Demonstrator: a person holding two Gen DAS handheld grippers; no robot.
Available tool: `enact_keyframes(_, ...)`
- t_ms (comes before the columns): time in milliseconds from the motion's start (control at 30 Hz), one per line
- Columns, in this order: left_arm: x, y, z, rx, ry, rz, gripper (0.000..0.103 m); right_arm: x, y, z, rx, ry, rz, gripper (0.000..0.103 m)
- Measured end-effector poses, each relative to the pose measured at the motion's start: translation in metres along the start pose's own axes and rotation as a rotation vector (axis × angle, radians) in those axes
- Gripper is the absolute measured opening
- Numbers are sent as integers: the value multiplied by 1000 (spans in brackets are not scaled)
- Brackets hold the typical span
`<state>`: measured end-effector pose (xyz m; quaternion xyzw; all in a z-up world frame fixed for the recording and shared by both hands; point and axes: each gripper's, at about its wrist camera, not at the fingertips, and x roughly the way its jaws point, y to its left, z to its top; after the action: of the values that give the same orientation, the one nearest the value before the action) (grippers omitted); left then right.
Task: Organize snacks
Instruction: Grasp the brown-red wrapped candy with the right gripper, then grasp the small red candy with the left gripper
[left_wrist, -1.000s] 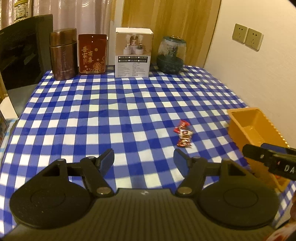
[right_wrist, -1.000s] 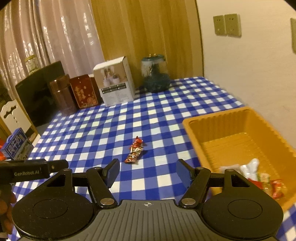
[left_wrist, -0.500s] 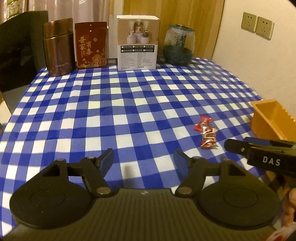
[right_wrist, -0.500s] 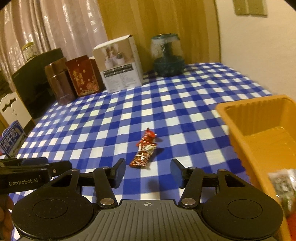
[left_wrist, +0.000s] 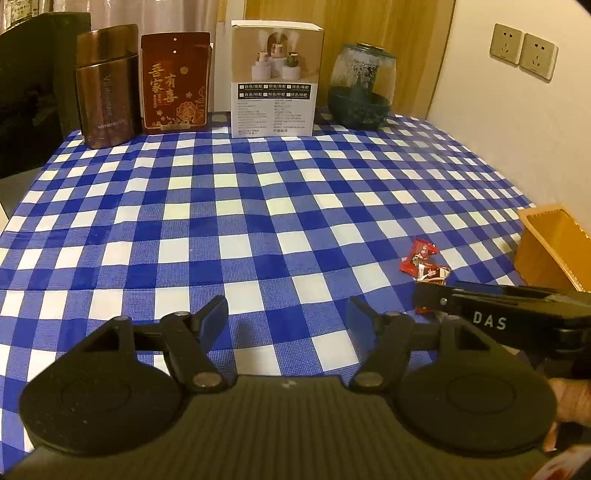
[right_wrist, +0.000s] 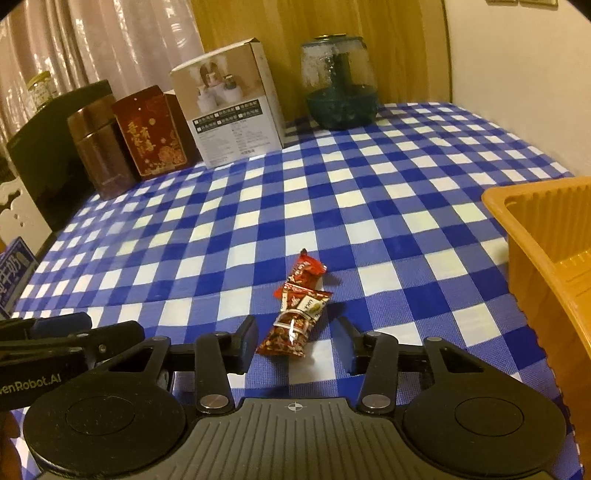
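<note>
Beside the orange tray (right_wrist: 546, 236), on its left, lie the loose snacks: three red-wrapped candies in a short row on the checked tabletop (right_wrist: 258, 206), touching end to end. Right tool (right_wrist: 295, 345): now low over the nearest candy (right_wrist: 288, 332), having come forward and down from a second ago, when the row lay well ahead of it; its jaws are closing, the candy between them, pads not yet pressing the wrapper. Judged meaning: the pick of this candy is about to complete, with carriage to the tray to follow. Left tool (left_wrist: 288, 314): spread, nothing between its fingers, hanging over bare cloth to the left of the candies; it too has dropped closer to the cloth. Count, trays: one, its contents hidden from here. Count, candies outside the tray: three. Count, articles along the far edge, well apart from the tray: four, namely one brown canister (left_wrist: 105, 85), one red packet (left_wrist: 175, 81), one white carton (left_wrist: 275, 77), one glass jar (left_wrist: 360, 88). Wall sockets (left_wrist: 522, 51): two.
</note>
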<state>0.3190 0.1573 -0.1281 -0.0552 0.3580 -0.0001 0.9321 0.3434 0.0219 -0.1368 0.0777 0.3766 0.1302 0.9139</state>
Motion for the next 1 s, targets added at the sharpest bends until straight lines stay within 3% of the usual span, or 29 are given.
enact_keyframes(133, 1, -2, -1, 5, 5, 0, 68, 3, 8, -1, -50, -9, -28, 43)
enact_keyframes(200, 2, -4, -1, 11, 9, -3, 68, 4, 9, -2, -62, -8, -45, 30)
enact_keyframes(300, 2, -7, -2, 23, 12, -10, 68, 2, 7, -1, -68, -5, -48, 22)
enact_keyframes(567, 16, -18, 4, 85, 13, -90, 66, -19, -12, 5, -28, -51, -101, 21)
enact_keyframes(767, 31, -46, 14, 183, 3, -186, 58, -23, -28, 9, 23, -36, -133, 21)
enact_keyframes(933, 48, -62, 21, 200, 0, -226, 51, -22, -35, 9, 35, -20, -140, 21)
enact_keyframes(1000, 54, -66, 23, 198, 0, -238, 42, -21, -37, 9, 45, -14, -137, 21)
